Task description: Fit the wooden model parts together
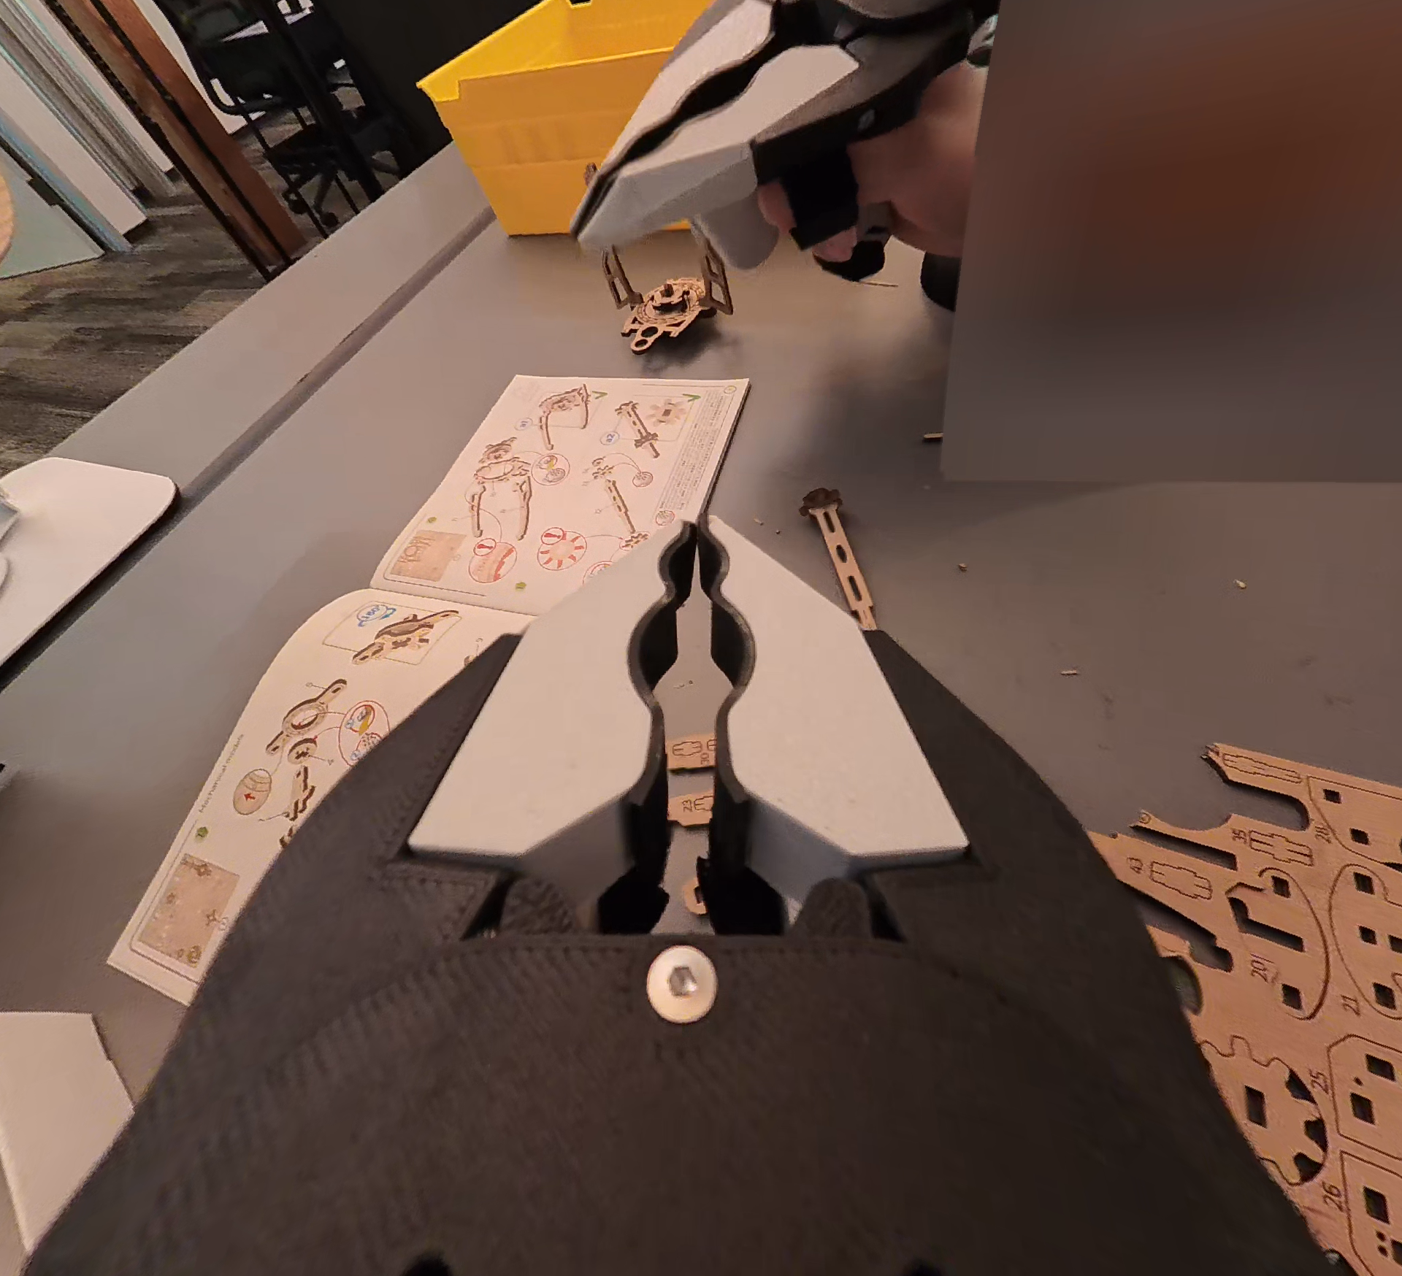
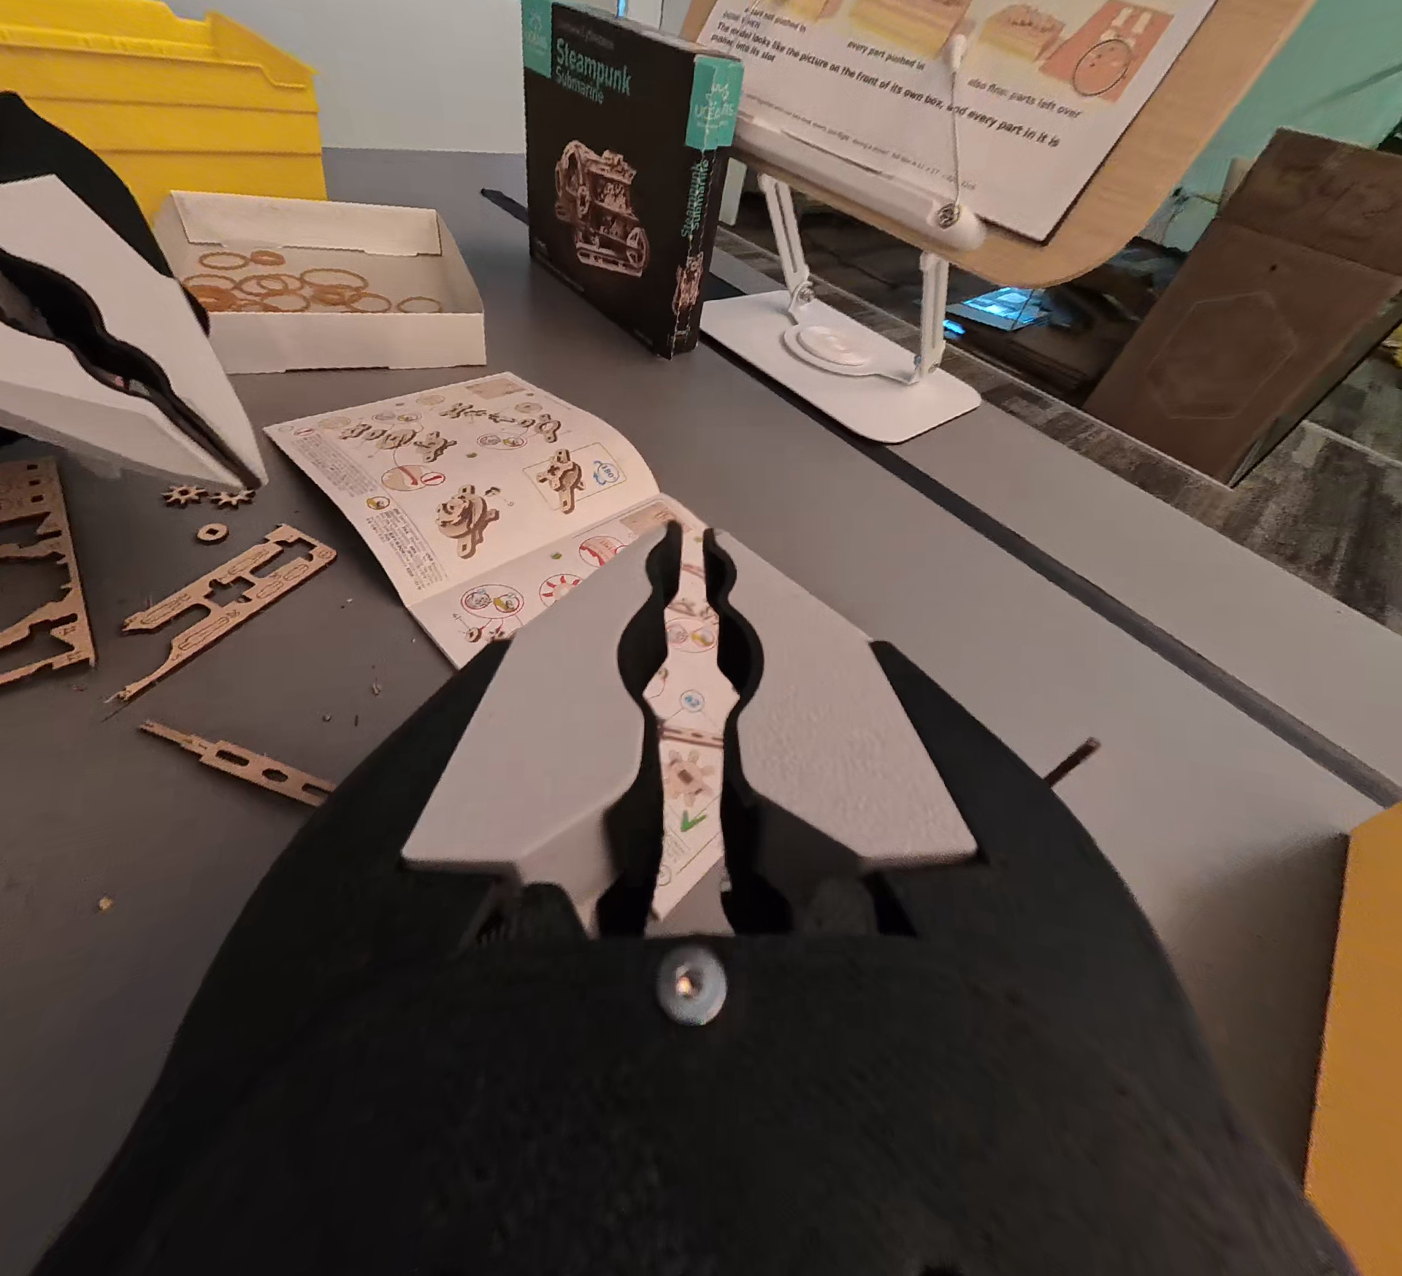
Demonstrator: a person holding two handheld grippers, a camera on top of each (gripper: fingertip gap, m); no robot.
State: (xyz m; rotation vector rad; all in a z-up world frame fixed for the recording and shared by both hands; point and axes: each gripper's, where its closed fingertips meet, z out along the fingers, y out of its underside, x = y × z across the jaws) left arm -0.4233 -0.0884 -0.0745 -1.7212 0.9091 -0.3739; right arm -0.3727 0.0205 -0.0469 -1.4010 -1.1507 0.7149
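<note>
My left gripper (image 1: 698, 536) is shut and empty, low over the open instruction booklet (image 1: 576, 481). It also shows at the left of the right wrist view (image 2: 250, 477). A partly built wooden assembly (image 1: 671, 308) with two upright arms stands on the grey table (image 1: 834, 367) beyond the booklet. My right gripper (image 1: 588, 227) hangs just above it, jaws together, holding nothing I can see; in its own view (image 2: 689, 540) it points over the booklet (image 2: 470, 481). A wooden strip (image 1: 840, 561) lies right of my left gripper. A cut wooden sheet (image 1: 1290, 974) lies at the near right.
A yellow bin (image 1: 554, 102) stands at the back. A white tray of rubber rings (image 2: 319, 288), a black kit box (image 2: 618, 178) and a white stand with an instruction board (image 2: 872, 360) line the far edge. Two small gears (image 2: 205, 496) and loose wooden frames (image 2: 227, 595) lie nearby. Tip to tip, the grippers are about 12 cm apart.
</note>
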